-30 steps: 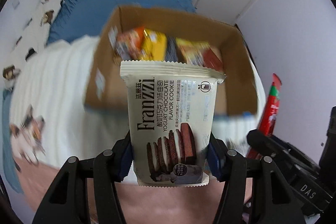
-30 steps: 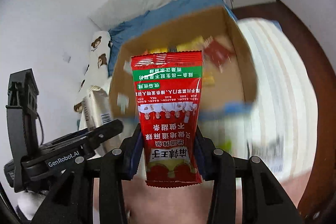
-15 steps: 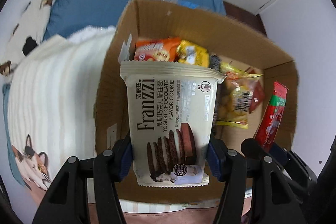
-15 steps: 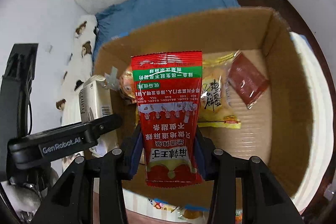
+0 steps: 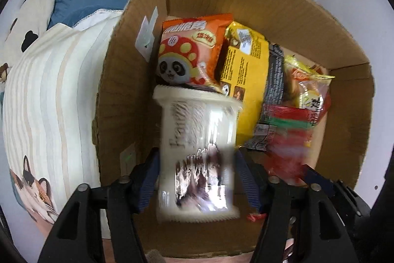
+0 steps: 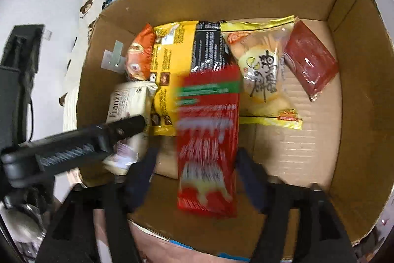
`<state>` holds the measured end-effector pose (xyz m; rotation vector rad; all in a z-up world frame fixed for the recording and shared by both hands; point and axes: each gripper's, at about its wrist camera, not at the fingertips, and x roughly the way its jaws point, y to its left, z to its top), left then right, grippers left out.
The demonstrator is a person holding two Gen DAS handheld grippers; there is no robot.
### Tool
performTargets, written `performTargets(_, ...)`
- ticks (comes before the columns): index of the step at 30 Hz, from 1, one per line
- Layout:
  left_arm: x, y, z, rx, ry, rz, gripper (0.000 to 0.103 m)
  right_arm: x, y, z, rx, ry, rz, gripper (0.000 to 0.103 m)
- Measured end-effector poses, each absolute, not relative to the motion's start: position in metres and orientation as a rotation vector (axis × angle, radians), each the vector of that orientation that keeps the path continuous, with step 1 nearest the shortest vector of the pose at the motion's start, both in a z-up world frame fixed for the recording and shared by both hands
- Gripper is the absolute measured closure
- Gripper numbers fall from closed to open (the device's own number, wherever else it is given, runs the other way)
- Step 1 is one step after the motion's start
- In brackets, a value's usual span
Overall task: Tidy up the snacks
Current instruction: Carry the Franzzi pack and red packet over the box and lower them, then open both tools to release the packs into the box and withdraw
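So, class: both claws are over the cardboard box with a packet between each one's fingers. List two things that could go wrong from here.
1. The cream Franzzi cookie pack sits blurred between the left claw, whose jaws have just been opening; it may land on end against the orange panda bag.
2. The red packet, loose in the right claw, could land on the yellow pack rather than the cardboard box floor.

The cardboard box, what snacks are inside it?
Inside the cardboard box: an orange panda bag, a yellow packet, a black packet, a clear yellow bag, a dark red pouch. Anything underneath is covered.
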<state>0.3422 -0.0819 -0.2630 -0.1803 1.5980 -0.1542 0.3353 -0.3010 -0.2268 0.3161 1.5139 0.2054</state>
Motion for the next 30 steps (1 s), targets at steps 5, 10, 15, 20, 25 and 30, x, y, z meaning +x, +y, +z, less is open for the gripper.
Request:
performTargets(5,0.338,-0.08,-0.252,-0.158,1.564,-0.156,0.012,0.327,-0.309,-0.223,0.299,1.523,0.183,0.007)
performTargets(10,0.325,-0.078,-0.247,-0.163,1.551,-0.155,0.012,0.318,-0.322,-0.214,0.269,1.501,0.147,0.007)
performTargets(15,0.31,-0.079,-0.237,-0.15,1.501,-0.145,0.012,0.306,-0.332,-0.2,0.254,1.469,0.118,0.006)
performTargets(20,0.288,-0.078,-0.22,-0.12,1.419,-0.131,0.012,0.289,-0.34,-0.181,0.226,1.412,0.095,0.006)
performTargets(25,0.263,-0.075,-0.194,-0.088,1.301,-0.116,0.012,0.266,-0.348,-0.154,0.183,1.324,0.059,0.006)
performTargets(30,0.233,-0.077,-0.168,-0.036,1.2,-0.111,0.012,0.237,-0.352,-0.125,0.151,1.24,0.041,0.006)
